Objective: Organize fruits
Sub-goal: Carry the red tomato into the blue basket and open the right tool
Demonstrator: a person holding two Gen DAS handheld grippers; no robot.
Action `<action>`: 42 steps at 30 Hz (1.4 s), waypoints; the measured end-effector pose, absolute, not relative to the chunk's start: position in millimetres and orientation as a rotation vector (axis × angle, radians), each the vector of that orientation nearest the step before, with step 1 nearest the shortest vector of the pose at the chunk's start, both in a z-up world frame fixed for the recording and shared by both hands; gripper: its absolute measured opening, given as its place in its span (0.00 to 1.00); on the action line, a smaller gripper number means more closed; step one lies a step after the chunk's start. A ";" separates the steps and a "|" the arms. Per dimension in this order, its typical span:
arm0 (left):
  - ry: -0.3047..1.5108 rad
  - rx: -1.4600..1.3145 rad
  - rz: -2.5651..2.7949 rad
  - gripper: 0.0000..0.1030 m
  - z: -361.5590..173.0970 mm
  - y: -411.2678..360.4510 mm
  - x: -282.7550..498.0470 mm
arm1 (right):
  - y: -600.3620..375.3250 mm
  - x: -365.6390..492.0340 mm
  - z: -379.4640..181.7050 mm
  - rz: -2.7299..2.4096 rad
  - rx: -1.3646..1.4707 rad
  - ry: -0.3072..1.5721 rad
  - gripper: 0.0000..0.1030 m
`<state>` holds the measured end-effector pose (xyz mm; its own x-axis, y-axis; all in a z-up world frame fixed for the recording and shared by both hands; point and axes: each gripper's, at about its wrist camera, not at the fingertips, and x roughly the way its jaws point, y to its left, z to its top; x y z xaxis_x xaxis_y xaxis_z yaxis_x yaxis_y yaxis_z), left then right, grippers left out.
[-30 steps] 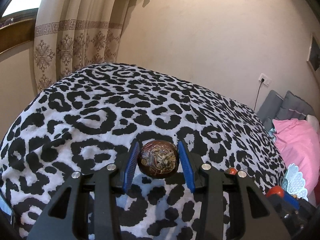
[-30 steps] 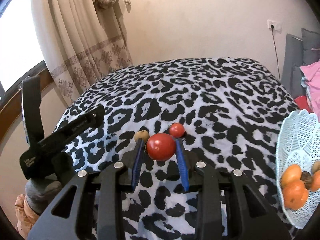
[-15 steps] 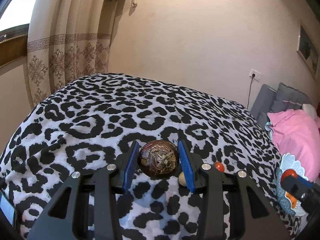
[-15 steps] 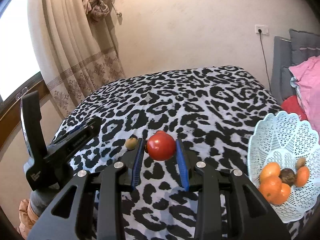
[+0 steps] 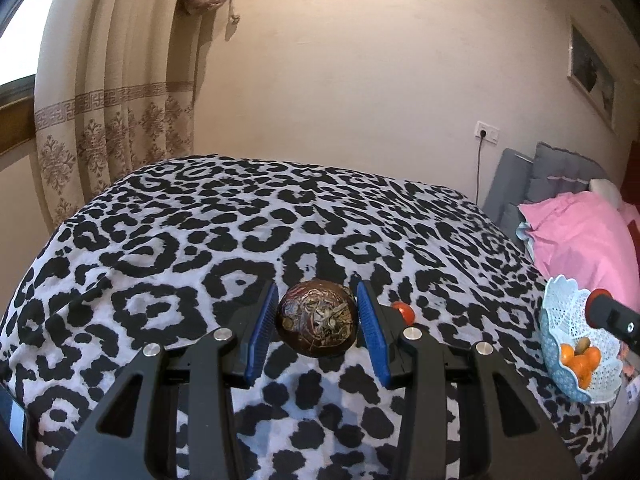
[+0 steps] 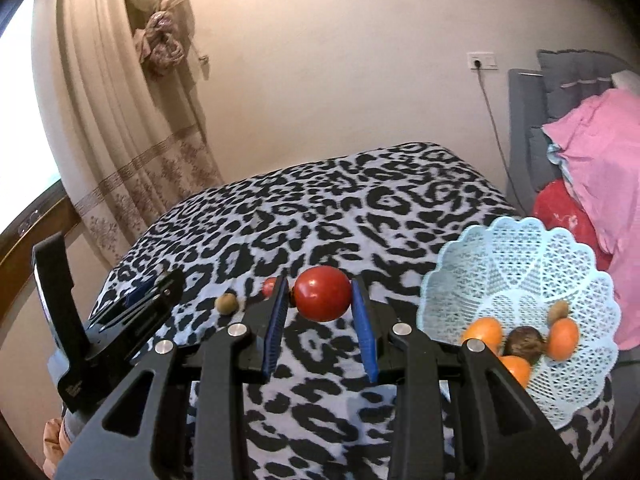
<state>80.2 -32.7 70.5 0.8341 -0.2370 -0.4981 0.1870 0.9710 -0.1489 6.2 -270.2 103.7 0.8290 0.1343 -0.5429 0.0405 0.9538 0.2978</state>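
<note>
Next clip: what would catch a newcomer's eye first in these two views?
Each claw grips a fruit above the leopard-print bed: the left claw a dark brown fruit, the right claw a red tomato. At the right stands a pale blue basket with oranges inside.

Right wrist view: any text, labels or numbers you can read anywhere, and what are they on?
Nothing legible.
White print on the black body of the left gripper, low on its left side: too small and blurred to read.
Red bag by the pink bedding: faint marks, unreadable.
Fruit, basket, wall socket: no text.
</note>
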 end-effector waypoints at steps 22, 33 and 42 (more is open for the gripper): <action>0.556 -0.033 -0.272 0.40 60.8 -52.8 70.1 | -400.9 -34.3 57.7 -0.232 0.532 0.649 0.32; 0.564 -0.031 -0.271 0.40 58.3 -52.7 72.2 | -401.0 -45.1 44.6 -0.343 0.439 0.712 0.32; 0.566 -0.024 -0.268 0.40 56.2 -53.3 72.7 | -404.3 -61.2 41.5 -0.364 0.432 0.711 0.33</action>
<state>72.7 -53.3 56.2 0.8100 -0.2577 -0.5268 0.2448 0.9649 -0.0956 -61.2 -404.3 41.5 0.7025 -0.1730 -0.6903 0.4595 0.8510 0.2544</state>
